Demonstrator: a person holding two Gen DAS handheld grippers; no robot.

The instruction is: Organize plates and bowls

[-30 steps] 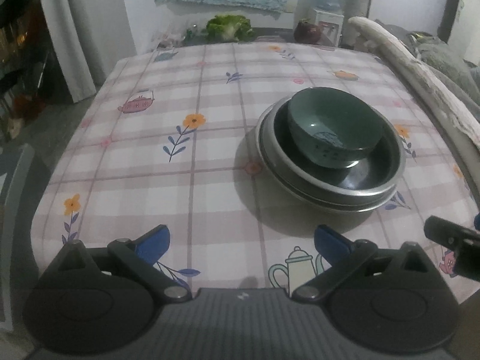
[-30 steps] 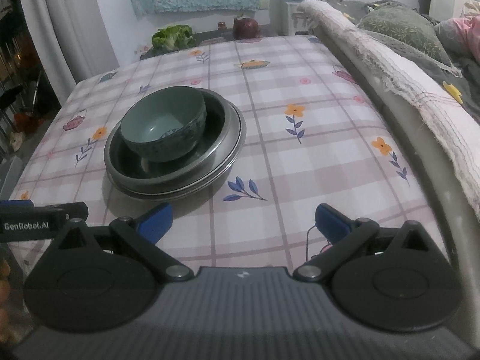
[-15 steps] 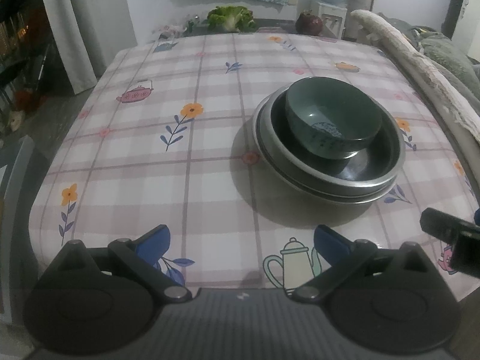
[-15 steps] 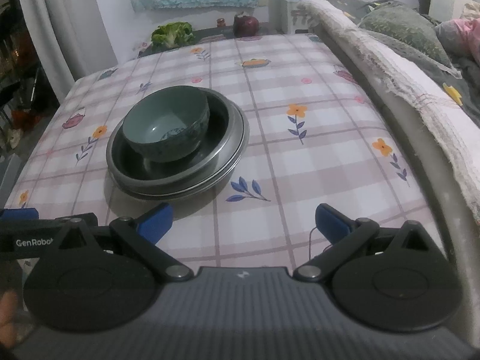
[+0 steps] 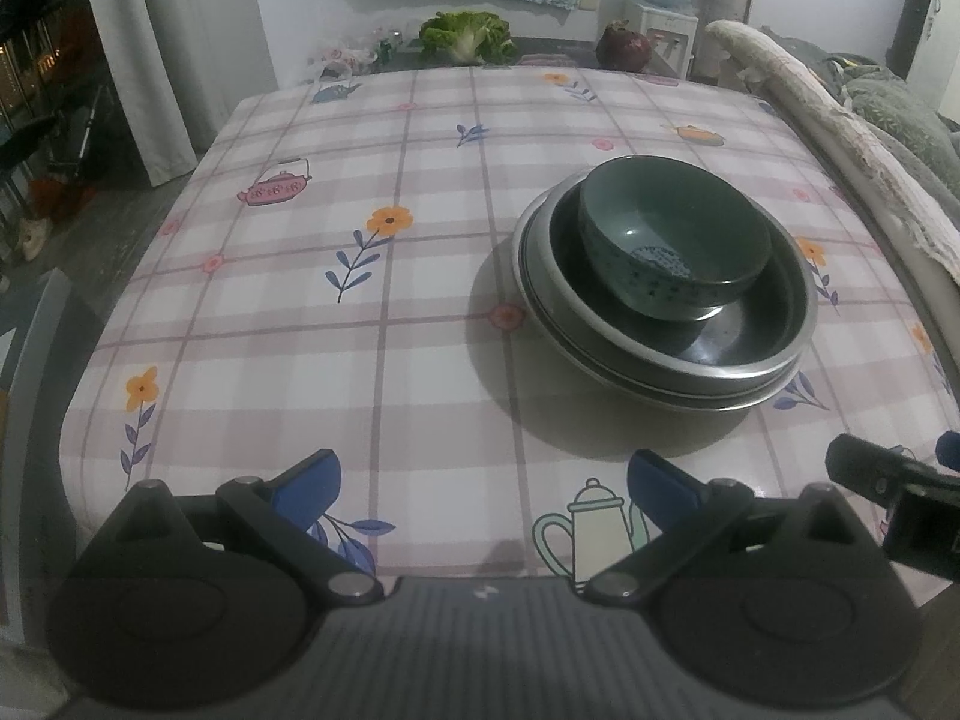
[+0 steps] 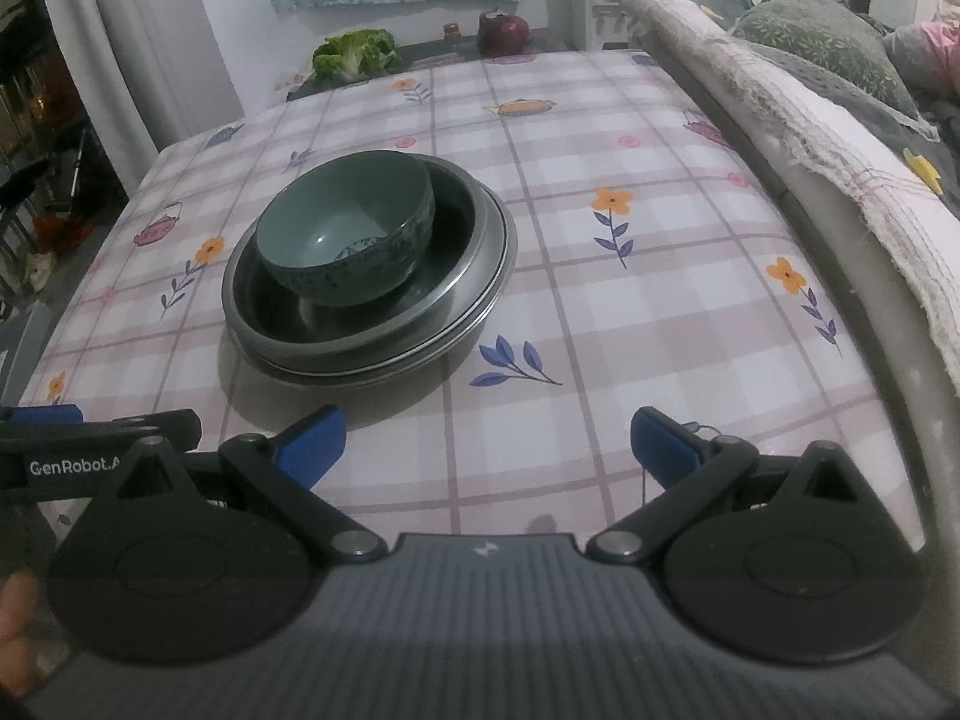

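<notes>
Both grippers hang above the near edge of the table with their blue-tipped fingers spread wide and nothing between them. In the left wrist view the left gripper (image 5: 483,489) sits over the near-left part of the cloth, one blue fingertip (image 5: 309,483) on each side of a printed teapot. In the right wrist view the right gripper (image 6: 489,441) sits over the near-right part, its fingertips (image 6: 660,444) equally far apart.

Ahead of both lies the stack. A green bowl (image 5: 675,249) (image 6: 348,234) stands upright inside a dark metal plate (image 5: 762,330) (image 6: 270,300), toward that plate's far-left side. The dark plate rests on 1 more steel plate (image 5: 678,399) (image 6: 480,306), whose rim shows just below it. The stack is on the right half of the table from the left gripper and on the left half from the right gripper, so it lies between the 2 tools, well apart from either.

A checked tablecloth (image 5: 384,276) (image 6: 630,312) with flowers and teapots covers the table. Part of the right gripper's body shows at the near-right corner of the left view, and the left gripper's body, lettered GenRobot, shows at the near-left of the right view.

At the far edge lie a leafy green vegetable (image 5: 468,39) (image 6: 357,54) and a dark red round thing (image 5: 624,51) (image 6: 504,30). A water dispenser (image 5: 666,12) stands far right, and a worn padded rail (image 6: 798,120) runs along the table's right side.
</notes>
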